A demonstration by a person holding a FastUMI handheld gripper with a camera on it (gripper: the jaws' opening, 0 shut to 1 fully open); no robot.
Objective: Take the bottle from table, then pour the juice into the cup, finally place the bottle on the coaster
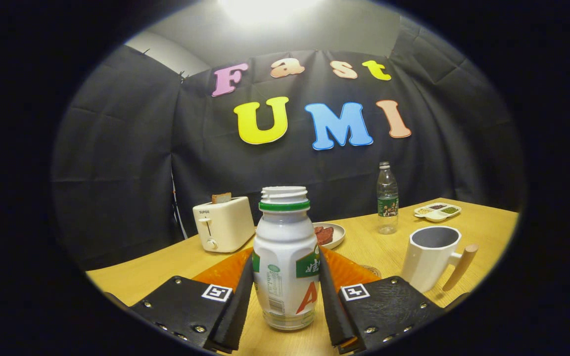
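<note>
A: What have you got on the feed?

B: I'm looking along the hand-held gripper (285, 296). The bottle (285, 262) stands upright on the counter (483, 232), its long axis vertical, its open mouth pointing straight up with no cap on it. It sits right between the two fingers.

A: Are the fingers on it?

B: Both fingers (238, 301) lie against the bottle's lower sides, one on each flank, closed in to about the bottle's width. I read that as a grip on the body, below the green neck ring. The base looks to be resting on the counter.

A: Where's the cup relative to the bottle?

B: The cup (431, 257) is off to the bottle's right and a little farther back, upright, its opening facing up, its wooden handle sticking out away from the bottle. I can't tell whether there is anything in it.

A: And the coaster?

B: Just right of the bottle, between it and the cup, a small round patterned edge, the coaster (373, 270), peeks over the right finger. Most of it is hidden.

A: Anything else near the bottle?

B: Directly behind it lies an orange mat (220, 272). Behind the bottle on the left stands a toaster (223, 225) with a slice of bread in it. Just behind to the right is a plate (332, 235) with something reddish-brown on it. Farther back on the right stand a clear water bottle (387, 198) and a divided snack tray (437, 211).
</note>
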